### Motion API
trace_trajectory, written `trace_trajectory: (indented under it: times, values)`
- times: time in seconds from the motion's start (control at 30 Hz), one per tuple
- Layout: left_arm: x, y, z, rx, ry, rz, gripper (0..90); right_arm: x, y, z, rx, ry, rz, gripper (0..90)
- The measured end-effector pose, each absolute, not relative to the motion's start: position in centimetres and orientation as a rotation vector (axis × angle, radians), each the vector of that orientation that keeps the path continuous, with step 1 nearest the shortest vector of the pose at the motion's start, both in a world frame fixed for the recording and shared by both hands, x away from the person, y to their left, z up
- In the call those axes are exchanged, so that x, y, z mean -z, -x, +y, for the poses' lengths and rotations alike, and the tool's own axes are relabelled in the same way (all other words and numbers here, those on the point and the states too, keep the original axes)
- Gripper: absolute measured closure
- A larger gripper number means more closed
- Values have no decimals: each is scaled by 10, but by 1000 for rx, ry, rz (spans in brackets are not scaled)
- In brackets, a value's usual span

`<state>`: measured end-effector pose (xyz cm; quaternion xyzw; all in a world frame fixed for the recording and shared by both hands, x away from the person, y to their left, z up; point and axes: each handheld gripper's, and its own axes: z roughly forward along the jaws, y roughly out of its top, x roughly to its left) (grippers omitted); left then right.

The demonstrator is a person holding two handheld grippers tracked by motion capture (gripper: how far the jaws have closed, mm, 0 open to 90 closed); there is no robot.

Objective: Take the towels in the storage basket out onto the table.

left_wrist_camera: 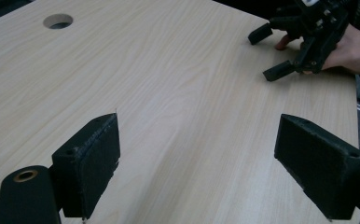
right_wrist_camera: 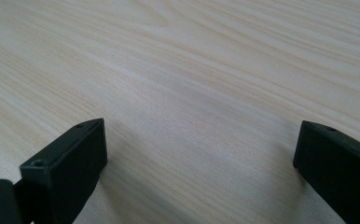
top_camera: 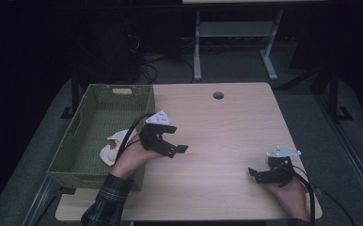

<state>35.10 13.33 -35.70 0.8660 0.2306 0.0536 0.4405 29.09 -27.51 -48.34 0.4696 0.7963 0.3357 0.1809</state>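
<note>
Left hand-held gripper (top_camera: 172,141) hovering released, empty, over desk (top_camera: 226,127) at frame centre-left. Cream cloth (top_camera: 112,145) lying in green basket (top_camera: 99,101), just left of it, behind wrist. Right hand-held gripper (top_camera: 264,174) resting released, well apart, lower right.

A: Where is the left gripper (top_camera: 174,140)?

B: Held in the left hand (top_camera: 131,157), a plaid sleeve (top_camera: 105,202) behind it. Its jaws stand wide apart, gripping nothing.

A: And the right gripper (top_camera: 256,175)?

B: Well apart from the left one, in the right hand (top_camera: 292,194), jaws spread wide too, pointing toward the left gripper.
</note>
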Motion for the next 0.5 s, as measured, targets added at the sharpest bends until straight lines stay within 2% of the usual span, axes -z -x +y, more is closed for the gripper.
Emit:
trace_trajectory:
  times: [0.5]
  values:
    - [349, -359, 157, -186, -2185, 623, 134, 483, -290, -274, -946, -1333, 2243, 23]
